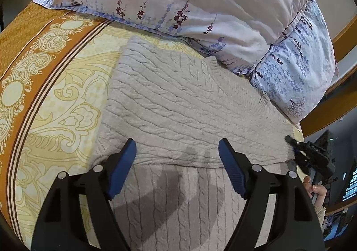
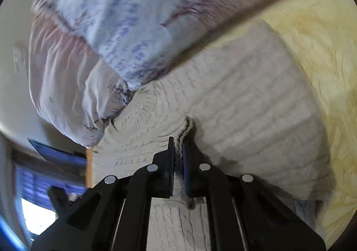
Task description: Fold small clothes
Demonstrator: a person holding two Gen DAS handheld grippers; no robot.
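Folding was under way on a cream cable-knit sweater point(image 1: 178, 99), which was laid flat on a yellow patterned bedsheet point(image 1: 67, 99) with one part already doubled over the lower body, its edge running across just in front of the left gripper point(image 1: 177, 157). That gripper was held above the knit with its blue pads spread wide and nothing between them. The right gripper point(image 2: 178, 153) was clamped tight on a bunched edge of the sweater point(image 2: 245, 99), a ridge of knit being seen squeezed up between its pads. From the left wrist view it was placed at the sweater's right-hand edge point(image 1: 290, 141), near the bed's side.

The step in hand was judged to be the pinching of one side before it was carried across. The next move would call for the left gripper to be lowered and closed on the matching edge, so that both corners could be lifted together and the fold kept square.

Floral pillows point(image 1: 200, 5) were piled at the head of the bed, one touching the sweater's far corner. Past the bed's edge, a dark blurred shape, possibly a screen point(image 2: 38, 210), was glimpsed.
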